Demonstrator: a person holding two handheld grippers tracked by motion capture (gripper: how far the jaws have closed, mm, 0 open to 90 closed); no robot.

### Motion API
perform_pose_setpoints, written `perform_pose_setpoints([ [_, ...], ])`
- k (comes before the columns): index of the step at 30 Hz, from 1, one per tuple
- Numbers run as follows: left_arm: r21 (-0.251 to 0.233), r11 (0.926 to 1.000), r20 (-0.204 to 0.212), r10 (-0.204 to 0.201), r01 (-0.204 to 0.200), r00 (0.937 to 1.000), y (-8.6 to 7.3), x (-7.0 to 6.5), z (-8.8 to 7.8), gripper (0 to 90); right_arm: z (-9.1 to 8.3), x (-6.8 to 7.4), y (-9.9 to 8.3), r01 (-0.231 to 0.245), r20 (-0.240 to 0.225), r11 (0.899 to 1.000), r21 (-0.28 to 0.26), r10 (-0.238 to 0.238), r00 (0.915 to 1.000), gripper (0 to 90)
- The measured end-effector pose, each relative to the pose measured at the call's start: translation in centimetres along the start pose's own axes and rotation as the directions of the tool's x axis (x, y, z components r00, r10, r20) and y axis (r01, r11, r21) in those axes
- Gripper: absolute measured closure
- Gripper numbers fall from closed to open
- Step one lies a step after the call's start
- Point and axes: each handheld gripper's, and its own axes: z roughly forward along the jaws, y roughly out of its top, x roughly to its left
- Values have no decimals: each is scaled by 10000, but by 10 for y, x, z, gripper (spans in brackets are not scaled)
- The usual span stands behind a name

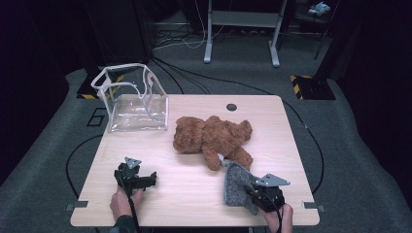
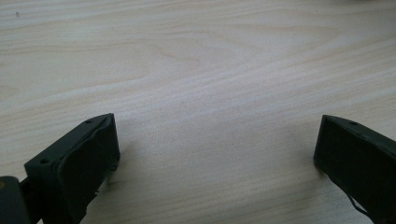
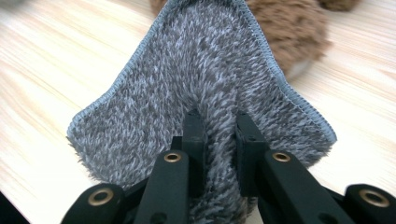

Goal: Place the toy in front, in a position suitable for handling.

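Fingers (image 3: 194,135) of the right gripper (image 3: 215,122) were pinched on a fold of the grey fleecy cloth (image 3: 205,70), whose stitched edge spread out to either side of them. Seen from the high view, that right gripper (image 1: 243,187) sat near the front right corner of the surface (image 1: 194,189), with the cloth (image 1: 236,183) rising from it toward the teddy bear (image 1: 211,137); the far end of the cloth lay just beside the bear's leg, and I could not tell whether the two touched. The left gripper (image 1: 151,178) rested near the front left, well apart from the cloth, its fingers (image 2: 88,158) spread wide with bare wood between them.

The brown teddy bear lay on its side across the middle of the surface, between the cloth and a clear plastic bag (image 1: 131,99) with white trim that stood open at the back left corner. A round cable hole (image 1: 231,107) showed near the back edge.

The surface was pale wood, standing on grey carpet (image 1: 340,145). Black cables (image 1: 194,77) ran over the floor behind it, and the grey legs of a frame (image 1: 240,29) stood farther back in a dark room.
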Motion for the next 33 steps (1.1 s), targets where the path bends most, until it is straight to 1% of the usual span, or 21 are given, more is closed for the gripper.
perform_pose_setpoints([
  [2, -1, 10000, 0, -3, 3, 10000, 0, 0, 0, 0, -3, -4, -3, -92, 146, 10000, 29, 91, 9999, 781],
  [5, 1, 10000, 1, -1, 1, 10000, 0, 0, 0, 0, -10, -14, -6, -222, 419, 9997, -75, 224, 9989, 783],
  [6, -2, 10000, 2, -4, 4, 10000, 0, 0, 0, 0, -12, -16, -7, -357, 482, 9993, -101, 361, 9982, 783],
  [8, 4, 10000, 3, 2, -2, 10000, 0, 0, 0, 0, -16, -24, -9, -361, 742, 9992, -144, 371, 9966, 784],
  [10, 1, 10000, 2, 0, 0, 10000, 0, 0, 0, 0, -18, -30, -11, -509, 890, 9986, -168, 522, 9947, 784],
  [12, -2, 10000, 4, -5, 5, 10000, 0, 0, 0, 0, -20, -36, -12, -639, 1213, 9978, -166, 655, 9905, 784],
  [13, -3, 10000, 3, -5, 5, 10000, 0, 0, 0, 0, -21, -38, -13, -603, 1293, 9980, -205, 625, 9896, 784],
  [14, 1, 10000, -6, 9, -9, 10000, 0, 0, 0, 0, -22, -40, -13, -713, 1373, 9973, -172, 730, 9878, 784],
  [15, 5, 10000, -6, 12, -12, 10000, 0, 0, 0, 0, -22, -43, -13, -706, 1459, 9973, -195, 727, 9866, 784],
  [16, 4, 10000, -8, 16, -16, 10000, 0, 0, 0, 0, -23, -47, -14, -758, 1583, 9969, -223, 784, 9843, 784],
  [17, 4, 10000, -8, 12, -12, 10000, 0, 0, 0, 0, -24, -48, -14, -958, 1666, 9952, -223, 982, 9811, 784],
  [18, 0, 10000, -8, 14, -14, 10000, 0, 0, 0, 0, -25, -52, -14, -922, 1766, 9953, -289, 959, 9796, 784],
  [21, 3, 10000, -9, 12, -12, 10000, 0, 0, 0, 0, -26, -59, -14, -1162, 1999, 9927, -330, 1205, 9724, 784],
  [22, 3, 10000, -10, 16, -16, 10000, 0, 0, 0, 0, -26, -62, -13, -1047, 2117, 9940, -322, 1092, 9712, 784],
  [24, 2, 10000, -11, 12, -12, 10000, 0, 0, 0, 0, -27, -65, -11, -1059, 2239, 9938, -348, 1110, 9683, 784],
  [28, -1, 10000, -12, 14, -14, 10000, 0, 0, 0, 0, -26, -74, -6, -1156, 2458, 9925, -388, 1216, 9617, 783],
  [29, 0, 10000, -11, 12, -12, 10000, 0, 0, 0, 0, -26, -76, -5, -1211, 2549, 9919, -376, 1267, 9586, 783],
  [30, 1, 10000, -11, 16, -16, 10000, 0, 0, 0, 0, -25, -78, -4, -1177, 2577, 9923, -396, 1240, 9582, 783],
  [32, 0, 10000, -11, 14, -14, 10000, 0, 0, 0, 0, -24, -82, -1, -1230, 2697, 9918, -360, 1281, 9544, 783],
  [33, 4, 10000, -10, 16, -16, 10000, 0, 0, 0, 0, -24, -84, 0, -1237, 2696, 9916, -372, 1291, 9543, 783],
])
